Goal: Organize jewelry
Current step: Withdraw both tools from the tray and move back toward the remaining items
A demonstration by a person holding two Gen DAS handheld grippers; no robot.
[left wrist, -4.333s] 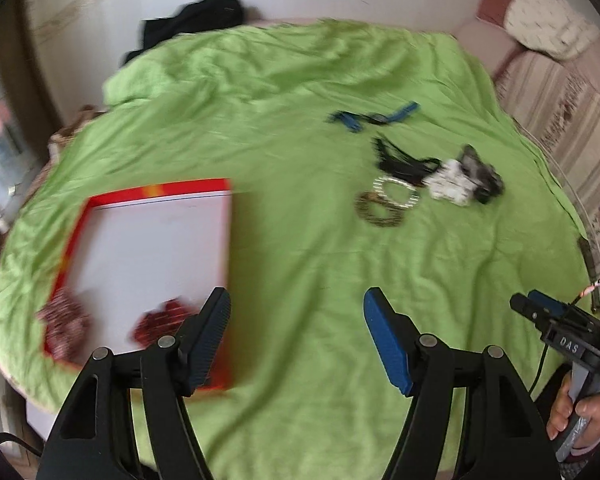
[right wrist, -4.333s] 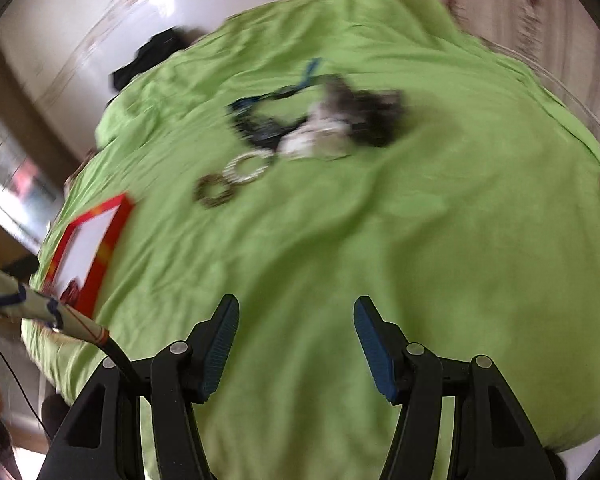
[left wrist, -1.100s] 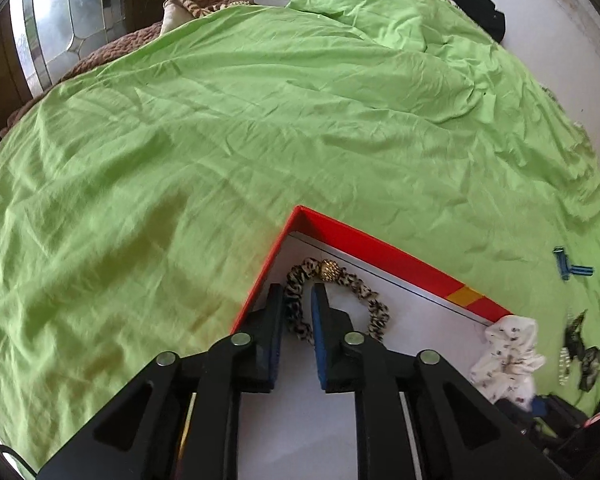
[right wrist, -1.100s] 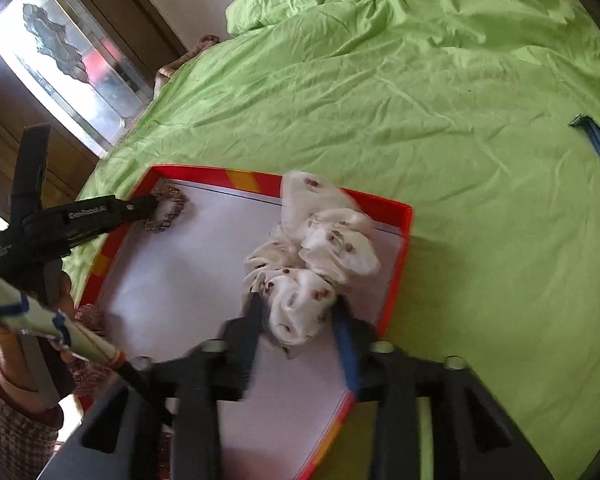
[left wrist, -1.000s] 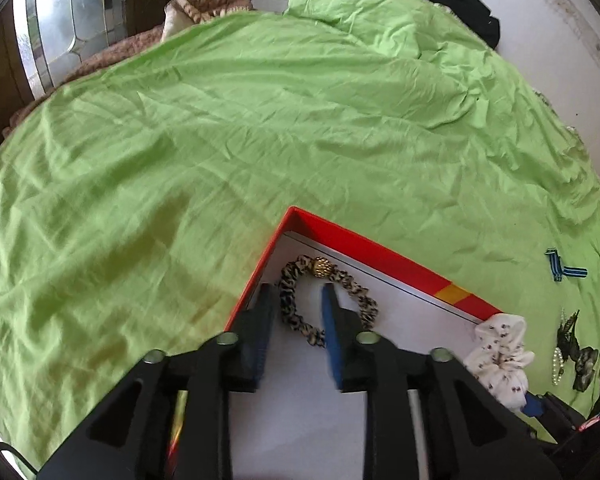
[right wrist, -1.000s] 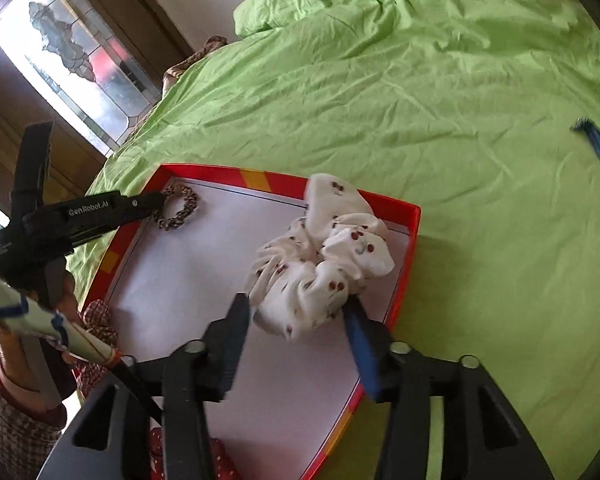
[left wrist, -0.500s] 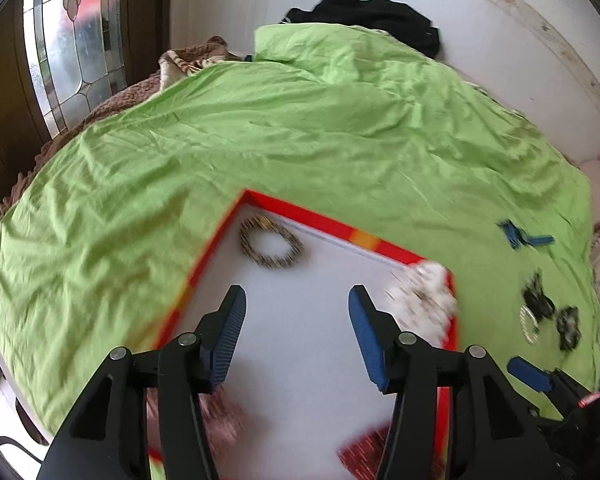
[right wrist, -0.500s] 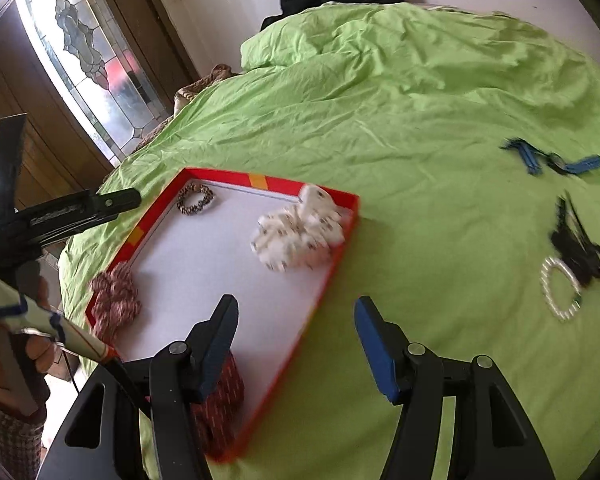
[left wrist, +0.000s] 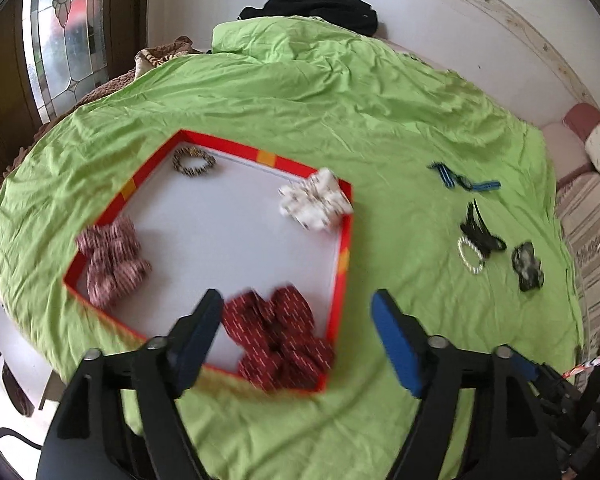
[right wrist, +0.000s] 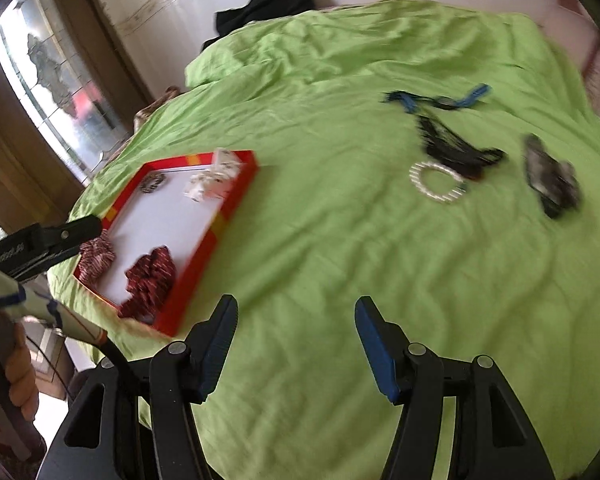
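Note:
A red-rimmed box lid [left wrist: 342,258] [right wrist: 236,196] lies on the green sheet. In it rest a leopard bracelet [left wrist: 194,163] at the far corner, a white scrunchie [left wrist: 316,202] [right wrist: 210,178], a pink striped scrunchie [left wrist: 110,256] and a dark red scrunchie [left wrist: 278,328] [right wrist: 152,276]. On the sheet to the right lie a pearl bracelet [left wrist: 471,256] [right wrist: 436,182], a black tassel piece [right wrist: 454,148], blue clips [left wrist: 462,180] [right wrist: 436,100] and a grey-black scrunchie [left wrist: 527,266] [right wrist: 554,178]. My left gripper [left wrist: 298,312] hangs above the lid's near corner, jaws opening, nothing between them. My right gripper [right wrist: 296,320] is open and empty over bare sheet.
The green sheet [left wrist: 340,92] covers a round bed. Black clothing [left wrist: 316,4] lies at its far edge by the white wall. A stained-glass window [left wrist: 64,32] is at the left, striped bedding [left wrist: 588,216] at the right. A hand [right wrist: 18,380] holds the left gripper's handle.
Both grippers let go of the leopard bracelet and white scrunchie, which stay in the lid. They opened and drew back and up; the right one swung towards the loose jewelry.

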